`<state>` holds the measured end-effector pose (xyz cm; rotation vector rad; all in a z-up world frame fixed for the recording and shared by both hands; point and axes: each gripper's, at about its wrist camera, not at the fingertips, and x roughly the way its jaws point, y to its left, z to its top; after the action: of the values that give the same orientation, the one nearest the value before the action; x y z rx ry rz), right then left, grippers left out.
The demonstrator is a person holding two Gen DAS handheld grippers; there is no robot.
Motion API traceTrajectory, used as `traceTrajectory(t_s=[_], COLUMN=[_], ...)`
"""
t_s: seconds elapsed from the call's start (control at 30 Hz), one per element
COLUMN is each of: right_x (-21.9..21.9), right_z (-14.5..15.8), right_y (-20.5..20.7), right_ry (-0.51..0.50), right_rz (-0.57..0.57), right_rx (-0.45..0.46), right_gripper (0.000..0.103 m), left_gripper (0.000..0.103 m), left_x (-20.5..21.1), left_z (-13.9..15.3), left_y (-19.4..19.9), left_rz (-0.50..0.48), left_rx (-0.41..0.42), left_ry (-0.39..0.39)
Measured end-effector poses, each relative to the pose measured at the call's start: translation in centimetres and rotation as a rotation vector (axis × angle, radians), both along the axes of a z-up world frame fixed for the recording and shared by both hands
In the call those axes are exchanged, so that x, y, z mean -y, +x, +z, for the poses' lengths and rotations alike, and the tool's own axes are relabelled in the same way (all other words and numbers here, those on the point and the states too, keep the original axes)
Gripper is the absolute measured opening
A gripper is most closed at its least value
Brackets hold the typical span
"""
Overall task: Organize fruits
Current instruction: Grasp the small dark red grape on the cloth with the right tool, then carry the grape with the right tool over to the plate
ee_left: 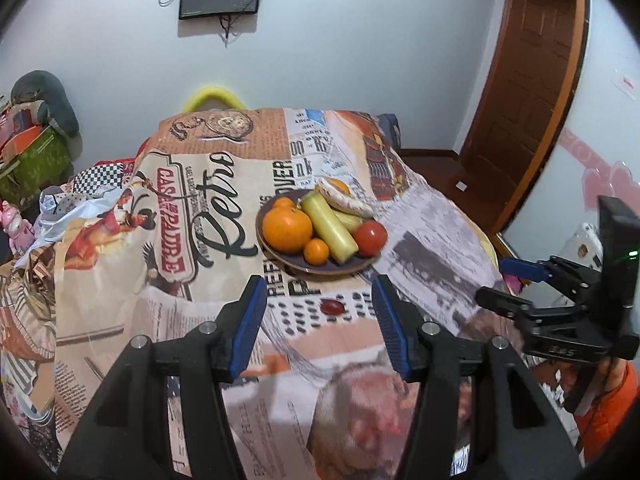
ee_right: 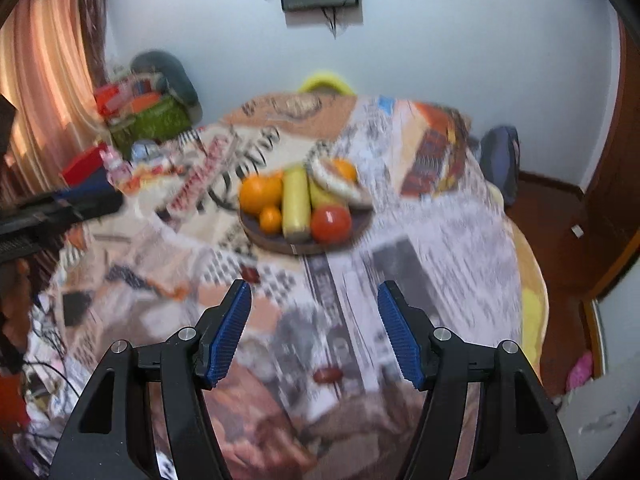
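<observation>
A dark round plate point(ee_left: 296, 266) point(ee_right: 256, 234) stands mid-table on the printed cloth. It holds a big orange point(ee_left: 287, 229) point(ee_right: 260, 193), a small orange point(ee_left: 316, 251) point(ee_right: 270, 219), a pale green-yellow cylinder fruit point(ee_left: 329, 227) point(ee_right: 296, 203), a red tomato point(ee_left: 370, 237) point(ee_right: 331, 223), and a banana point(ee_left: 347, 198) point(ee_right: 340, 186) at the back. My left gripper point(ee_left: 320, 296) is open and empty, short of the plate. My right gripper point(ee_right: 314, 304) is open and empty, also short of the plate; it shows at the right edge of the left wrist view point(ee_left: 532, 280).
A small dark red oval point(ee_left: 333, 306) point(ee_right: 327, 376) shows on the cloth near the grippers; print or object, I cannot tell. Clutter and a green box point(ee_right: 152, 122) stand at the table's left. A wooden door point(ee_left: 528, 92) is at right. A yellow chair back point(ee_left: 212, 96) is behind the table.
</observation>
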<state>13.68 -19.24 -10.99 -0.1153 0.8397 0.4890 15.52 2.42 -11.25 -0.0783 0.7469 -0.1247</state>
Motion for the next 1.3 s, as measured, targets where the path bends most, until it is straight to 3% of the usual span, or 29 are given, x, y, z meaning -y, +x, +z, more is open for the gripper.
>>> traceTrajectory(t_s=[0.2, 0.43, 0.6, 0.73, 0.9, 1.3], right_x=[0.8, 0.7, 0.4, 0.3, 0.4, 1.2], right_z=[-3.7, -6.8, -8.5, -9.5, -9.7, -8.6], right_y=[-0.9, -0.8, -0.3, -0.1, 0.1, 2.0], right_ry=[-0.020, -0.006, -0.005, 0.004, 0.000, 0.054], right_rz=[-0.014, -0.008, -0.001, 0.016, 0.012, -0.007], right_rx=[-0.087, -0.170, -0.217, -0.248, -0.233, -0.194], right_gripper=[0.062, 0.062, 0.062, 0.041, 0.028, 0.027], left_gripper=[0.054, 0.060, 0.060, 0.060, 0.060, 0.060], left_x=[0.5, 0.3, 1.0, 1.5, 1.9, 3.6], left_z=[-2.1, -5.3, -7.0, -8.1, -9.8, -12.7], left_y=[-0.7, 0.2, 1.2, 2.4, 4.4, 8.5], left_rz=[-0.020, -0.046, -0.041, -0.048, -0.047, -0.077], left_rx=[-0.030, -0.107, -0.124, -0.145, -0.186, -0.228], left_ry=[0.026, -0.041, 0.000, 0.003, -0.003, 0.018])
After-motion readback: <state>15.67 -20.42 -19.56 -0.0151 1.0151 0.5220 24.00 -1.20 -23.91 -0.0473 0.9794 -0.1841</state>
